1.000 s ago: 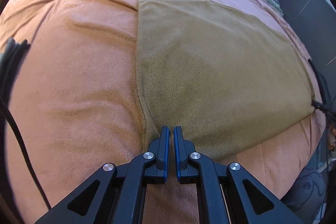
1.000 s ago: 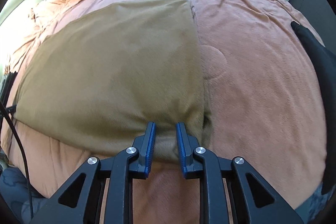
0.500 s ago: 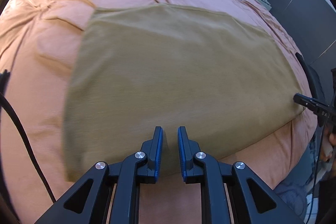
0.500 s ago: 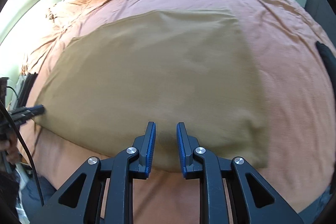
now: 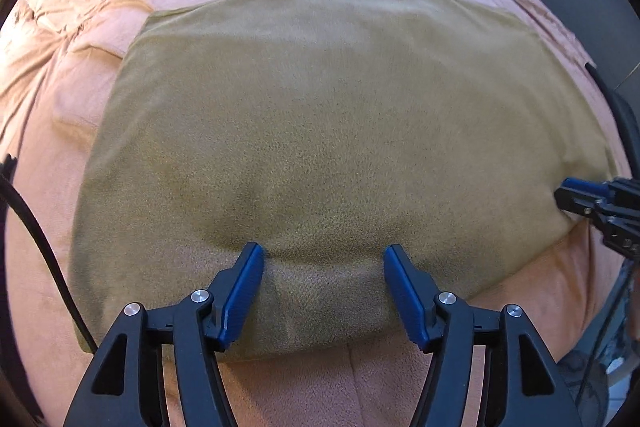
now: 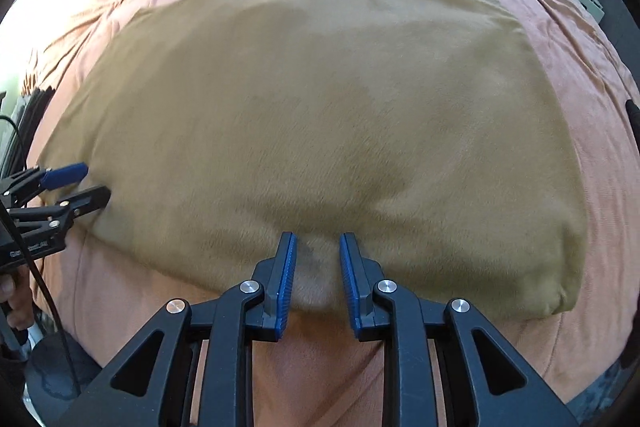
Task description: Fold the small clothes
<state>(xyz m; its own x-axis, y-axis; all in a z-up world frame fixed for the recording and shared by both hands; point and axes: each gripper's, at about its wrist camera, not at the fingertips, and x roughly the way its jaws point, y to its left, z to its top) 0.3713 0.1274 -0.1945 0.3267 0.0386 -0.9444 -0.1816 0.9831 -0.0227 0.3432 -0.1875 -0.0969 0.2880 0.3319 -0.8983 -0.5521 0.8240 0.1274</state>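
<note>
- The tan cloth (image 5: 320, 115) lies flat on the bed's orange cover (image 5: 60, 131), its near edge between both grippers.
- The left gripper (image 5: 323, 259) is opening wide, cloth under its jaws, unpinched.
- The right gripper (image 6: 317, 259) is opening slightly, jaws narrowly apart astride a cloth ridge.
- Risk: the plush cloth may snag on a pad and drag, skewing the fold.

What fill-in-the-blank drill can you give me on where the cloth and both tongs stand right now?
1. The tan cloth lies spread on the ____ bedcover.
2. The left tongs are ____, the cloth's near edge between the pads.
3. The wider gap belongs to the ____ tongs, not the right tongs.

Missing: orange; opening; left
</note>
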